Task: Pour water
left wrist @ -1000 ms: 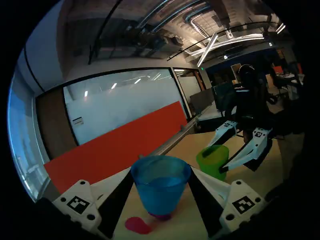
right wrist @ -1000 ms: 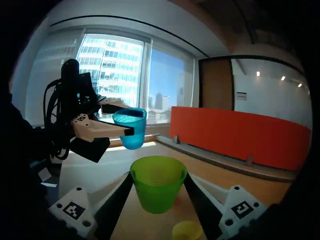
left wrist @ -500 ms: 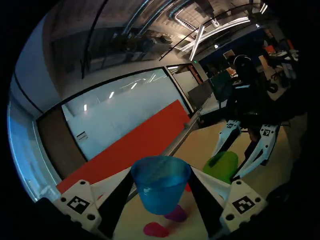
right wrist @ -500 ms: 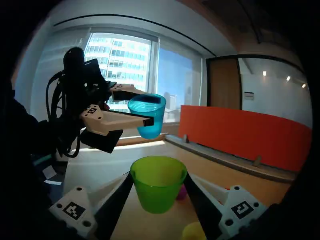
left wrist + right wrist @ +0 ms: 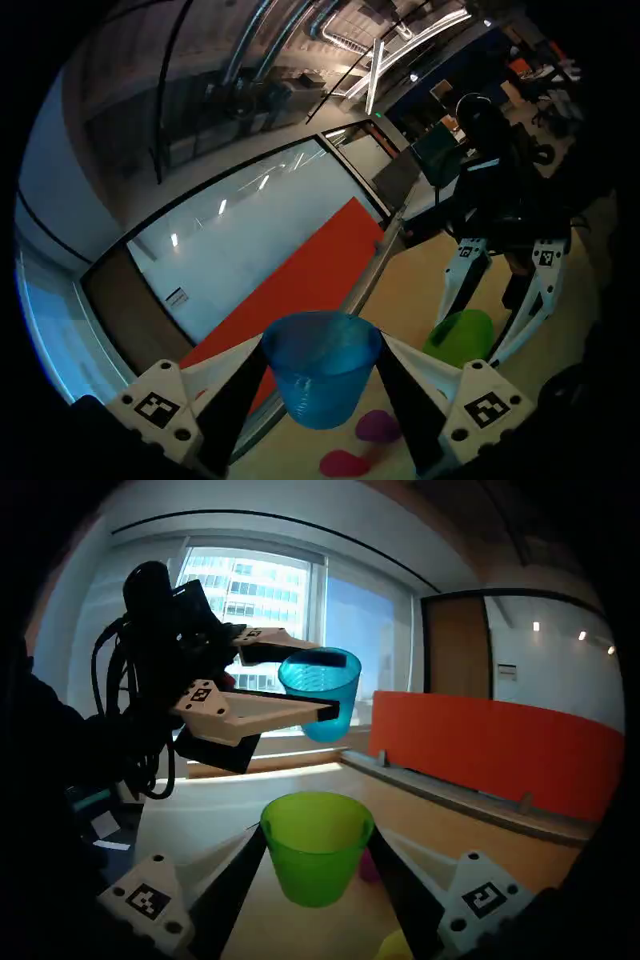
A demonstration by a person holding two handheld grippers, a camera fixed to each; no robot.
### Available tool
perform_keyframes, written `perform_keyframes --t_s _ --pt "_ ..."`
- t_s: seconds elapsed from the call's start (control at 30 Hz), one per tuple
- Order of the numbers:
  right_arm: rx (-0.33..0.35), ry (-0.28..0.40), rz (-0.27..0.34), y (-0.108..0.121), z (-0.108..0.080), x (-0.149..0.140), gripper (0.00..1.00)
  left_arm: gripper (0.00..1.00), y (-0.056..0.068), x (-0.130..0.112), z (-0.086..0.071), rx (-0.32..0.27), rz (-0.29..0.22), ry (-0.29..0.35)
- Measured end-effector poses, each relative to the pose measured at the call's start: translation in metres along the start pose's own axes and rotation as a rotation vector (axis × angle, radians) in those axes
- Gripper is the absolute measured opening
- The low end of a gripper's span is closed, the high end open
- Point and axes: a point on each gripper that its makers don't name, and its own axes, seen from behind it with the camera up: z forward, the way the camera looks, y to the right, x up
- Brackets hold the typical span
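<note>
My left gripper (image 5: 320,376) is shut on a translucent blue cup (image 5: 322,368), held in the air and tilted. The right gripper view has that blue cup (image 5: 322,691) and the left gripper (image 5: 308,680) up at the left, above and beyond the green cup. My right gripper (image 5: 317,856) is shut on a green cup (image 5: 317,846), upright over the wooden table (image 5: 320,928). In the left gripper view the green cup (image 5: 462,336) sits lower right between the right gripper's white fingers (image 5: 538,302). Whether water is in the blue cup is unclear.
Pink and purple cups (image 5: 364,440) lie on the table below the blue cup; a purple cup (image 5: 369,867) and a yellow one (image 5: 392,946) sit near the green cup. An orange panel (image 5: 512,744) runs along the table's far edge. Windows stand behind.
The left gripper has carried the blue cup up and nearer, over the green cup, tilting it more. The green cup has stayed in place in the right gripper.
</note>
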Motion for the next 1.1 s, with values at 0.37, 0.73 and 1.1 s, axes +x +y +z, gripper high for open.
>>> perform_keyframes --t_s 0.37,0.73,1.1 --pt "0.02 0.006 -0.001 -0.008 0.007 0.003 0.91 0.88 0.0 0.008 0.002 0.012 0.108 -0.005" --pt "0.021 0.019 0.001 -0.007 0.01 0.006 0.91 0.88 -0.007 0.015 0.005 0.02 0.209 -0.006" --pt "0.021 0.026 -0.001 -0.006 0.01 0.01 0.9 0.88 -0.007 0.02 0.007 0.026 0.27 -0.007"
